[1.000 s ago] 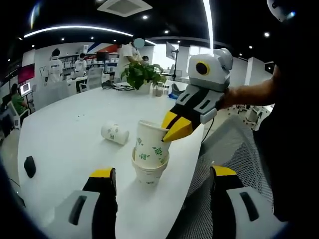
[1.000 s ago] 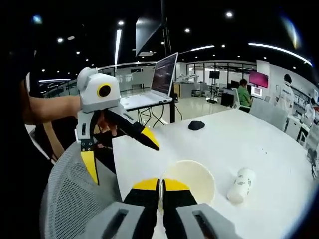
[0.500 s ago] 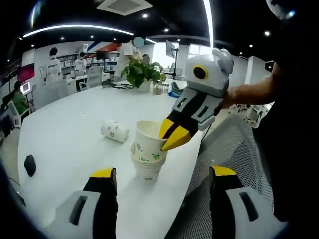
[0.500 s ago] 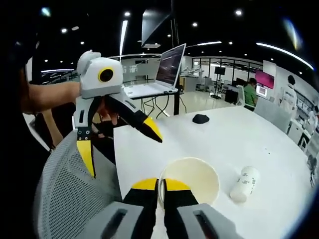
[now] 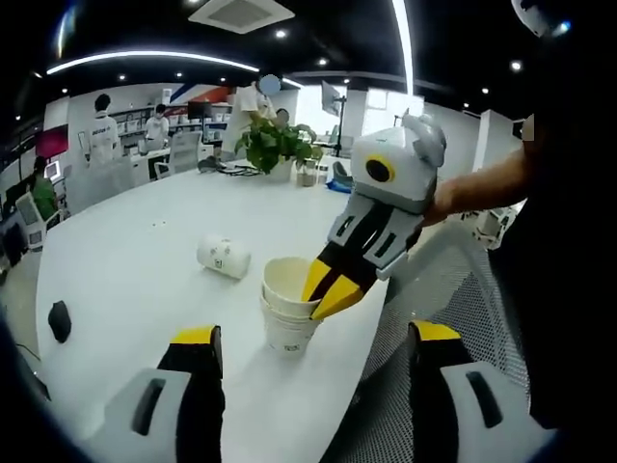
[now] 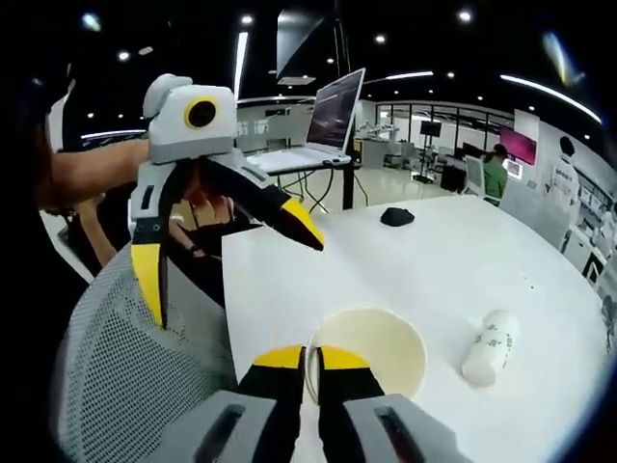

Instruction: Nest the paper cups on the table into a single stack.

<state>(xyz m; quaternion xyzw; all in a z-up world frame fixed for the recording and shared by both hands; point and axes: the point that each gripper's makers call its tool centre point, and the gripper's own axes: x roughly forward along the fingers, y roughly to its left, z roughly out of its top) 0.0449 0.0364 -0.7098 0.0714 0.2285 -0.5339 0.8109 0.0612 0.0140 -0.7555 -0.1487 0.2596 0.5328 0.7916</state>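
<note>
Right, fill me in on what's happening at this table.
A person is nesting paper cups with two handheld grippers. The right gripper is shut on the rim of the top cup, which sits nested in the stack near the edge of the white table. The left gripper is open and holds nothing, off to the side of the stack. One more cup lies on its side further along the table, not yet stacked.

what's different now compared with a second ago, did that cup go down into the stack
Yes. The top paper cup, pinched at its rim by the right gripper, has sunk from standing tall above the stack to sitting nearly flush in it. No grasp or release. Unchanged: the left gripper stays open beside the stack, and the loose paper cup lies on its side on the white table.
</note>
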